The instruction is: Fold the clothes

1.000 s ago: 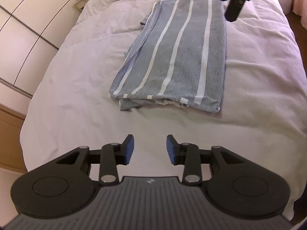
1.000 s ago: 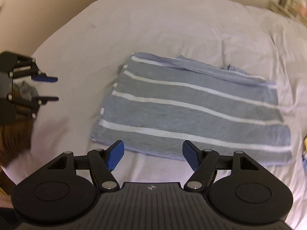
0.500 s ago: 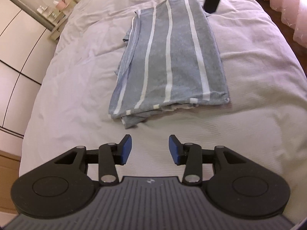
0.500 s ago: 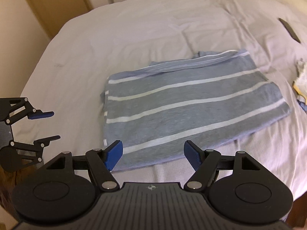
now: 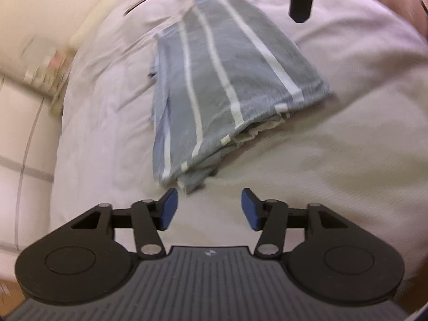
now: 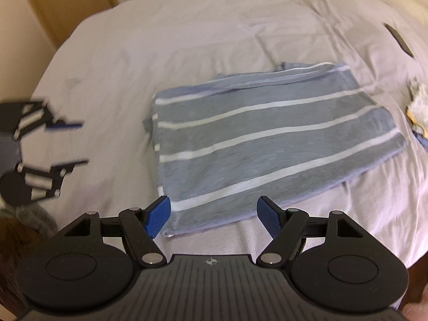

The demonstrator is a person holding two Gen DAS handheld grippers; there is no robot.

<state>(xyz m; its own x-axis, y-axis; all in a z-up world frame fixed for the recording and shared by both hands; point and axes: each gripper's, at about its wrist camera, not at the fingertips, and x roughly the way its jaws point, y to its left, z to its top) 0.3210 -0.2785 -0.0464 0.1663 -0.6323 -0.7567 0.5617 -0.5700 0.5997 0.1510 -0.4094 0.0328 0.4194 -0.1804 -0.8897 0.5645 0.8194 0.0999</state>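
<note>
A bed (image 6: 187, 40) covered by a pale, lightly creased sheet fills both views; pale cabinet fronts (image 5: 24, 139) are seen beside it. A folded grey striped garment (image 6: 267, 144) lies flat near the middle of the bed, with bare sheet on all sides. Small items (image 6: 417, 107) lie by one end of the garment. The left gripper (image 5: 208, 208) is held just off a garment corner, its jaws opening with nothing between them. The right gripper (image 6: 214, 218) is spread over the near garment edge, the pads not pressing on the cloth.
</note>
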